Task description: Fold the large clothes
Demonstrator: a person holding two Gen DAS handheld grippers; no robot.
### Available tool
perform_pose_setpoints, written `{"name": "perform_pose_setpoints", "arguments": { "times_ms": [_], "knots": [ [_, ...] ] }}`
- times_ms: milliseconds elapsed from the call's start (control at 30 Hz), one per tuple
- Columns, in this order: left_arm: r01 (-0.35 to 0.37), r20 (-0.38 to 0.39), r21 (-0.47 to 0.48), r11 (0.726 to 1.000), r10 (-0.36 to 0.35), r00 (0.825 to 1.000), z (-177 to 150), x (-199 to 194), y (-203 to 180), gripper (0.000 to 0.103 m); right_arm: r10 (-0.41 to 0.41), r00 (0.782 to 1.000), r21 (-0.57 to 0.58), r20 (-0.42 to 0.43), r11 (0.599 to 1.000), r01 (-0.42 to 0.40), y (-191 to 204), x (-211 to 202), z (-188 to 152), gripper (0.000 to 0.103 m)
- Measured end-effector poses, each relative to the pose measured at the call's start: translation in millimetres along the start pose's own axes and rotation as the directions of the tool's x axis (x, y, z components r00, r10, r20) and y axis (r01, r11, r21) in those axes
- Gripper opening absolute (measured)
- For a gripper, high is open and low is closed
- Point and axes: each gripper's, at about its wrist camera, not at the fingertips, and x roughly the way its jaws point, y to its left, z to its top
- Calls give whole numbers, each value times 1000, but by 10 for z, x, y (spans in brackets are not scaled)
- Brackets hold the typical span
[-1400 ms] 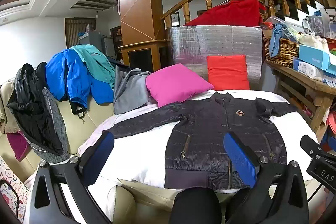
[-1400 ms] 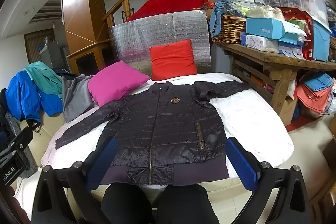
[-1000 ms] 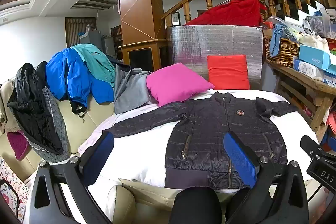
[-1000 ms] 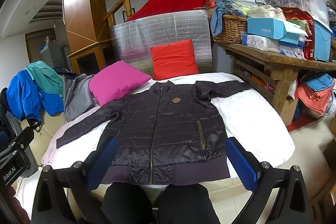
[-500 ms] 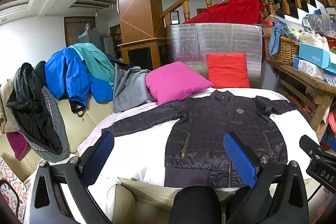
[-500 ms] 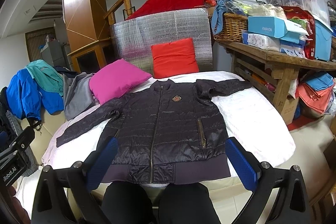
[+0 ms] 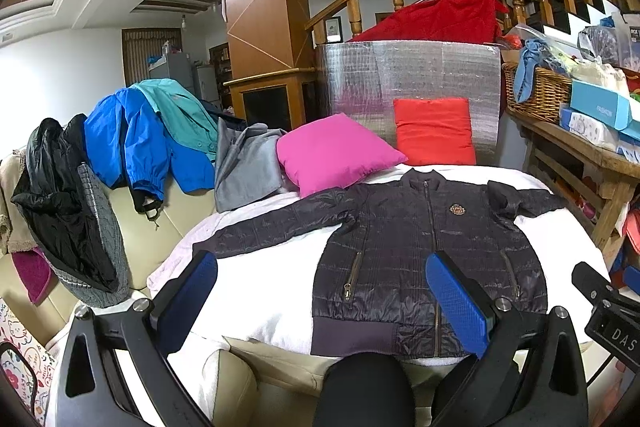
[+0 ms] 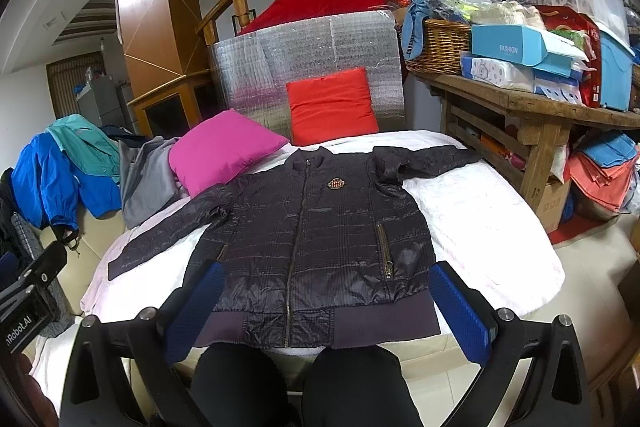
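Jaws of both the left gripper (image 7: pixel 320 291) and the right gripper (image 8: pixel 326 295) stand wide apart and hold nothing, hovering short of the hem of the dark quilted jacket (image 8: pixel 316 227). The jacket lies front up and zipped on the white bed cover (image 8: pixel 480 219), hem nearest the person's knees (image 8: pixel 296 379), both sleeves spread outward, collar farthest away. Beyond the collar sit a pink pillow (image 8: pixel 220 151) and a red pillow (image 8: pixel 330 107). Folding appears not yet begun: the garment is only laid flat. The next move likely calls for each gripper to reach past the hem to a sleeve or side edge and fold it across the chest.
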Motion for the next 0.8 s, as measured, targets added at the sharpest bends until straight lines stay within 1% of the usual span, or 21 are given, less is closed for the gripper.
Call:
{"name": "perform_pose_setpoints", "arguments": {
  "times_ms": [67, 100, 167, 233, 300, 333, 367, 400, 433, 467, 500, 567, 600, 633, 667, 700, 733, 767, 800],
  "knots": [
    [6, -8, -1, 1000, -6, 1000, 47, 30, -20, 103, -3, 1000, 8, -29, 1000, 3, -69, 23, 52, 103],
    [13, -9, -2, 1000, -13, 1000, 72, 54, -32, 103, -4, 1000, 17, -28, 1000, 5, -115, 36, 82, 103],
    [69, -43, -18, 997, -69, 997, 155, 166, -60, 103, -2, 1000, 36, -17, 999, 3, -243, 70, 172, 103],
    [139, -121, -51, 989, -145, 982, 247, 409, -89, 103, -2, 1000, 71, 8, 998, 2, -446, 144, 311, 103],
    [181, -176, -72, 981, -191, 966, 298, 651, -107, 103, 18, 1000, 120, 9, 993, -19, -705, 306, 488, 103],
    [187, -212, -80, 979, -200, 957, 316, 830, -116, 103, 30, 1000, 142, 0, 989, -29, -821, 399, 559, 103],
    [180, -224, -82, 980, -194, 955, 321, 991, -126, 103, 50, 999, 174, -17, 984, -47, -989, 558, 654, 103],
    [168, -261, -102, 980, -190, 947, 327, 1215, -136, 103, 74, 997, 203, -36, 977, -65, -1153, 722, 730, 103],
    [143, -270, -96, 985, -164, 949, 326, 1378, -152, 103, 90, 995, 227, -50, 971, -76, -1261, 832, 768, 103],
    [121, -246, -109, 987, -145, 958, 339, 1556, -186, 103, 115, 992, 267, -57, 959, -96, -1424, 1012, 830, 103],
    [103, -249, -124, 987, -131, 960, 349, 1736, -233, 103, 115, 990, 281, -87, 956, -86, -1581, 1192, 872, 103],
    [71, -284, -145, 987, -110, 952, 336, 2122, -350, 103, 147, 984, 359, -104, 928, -101, -1932, 1595, 939, 103],
    [51, -304, -141, 989, -92, 948, 305, 2350, -423, 103, 176, 980, 420, -96, 900, -121, -2158, 1860, 960, 103],
    [38, -335, -142, 989, -84, 938, 258, 2549, -477, 103, 198, 977, 462, -80, 876, -140, -2297, 2030, 969, 103],
    [24, -374, -129, 991, -72, 924, 189, 2743, -503, 103, 217, 974, 520, -61, 840, -155, -2490, 2266, 971, 103],
    [23, -400, -131, 991, -74, 914, 147, 2953, -571, 103, 228, 973, 552, -41, 817, -168, -2621, 2407, 974, 103],
    [28, -426, -142, 989, -86, 901, 129, 3090, -622, 103, 245, 969, 612, -6, 767, -191, -2840, 2685, 966, 103],
    [34, -447, -156, 987, -101, 889, 125, 3264, -698, 103, 255, 967, 654, 20, 728, -206, -2998, 2877, 946, 103],
    [39, -462, -166, 985, -113, 879, 112, 3470, -789, 103, 265, 963, 698, 53, 680, -225, -3168, 3079, 928, 103]
  ]
}}
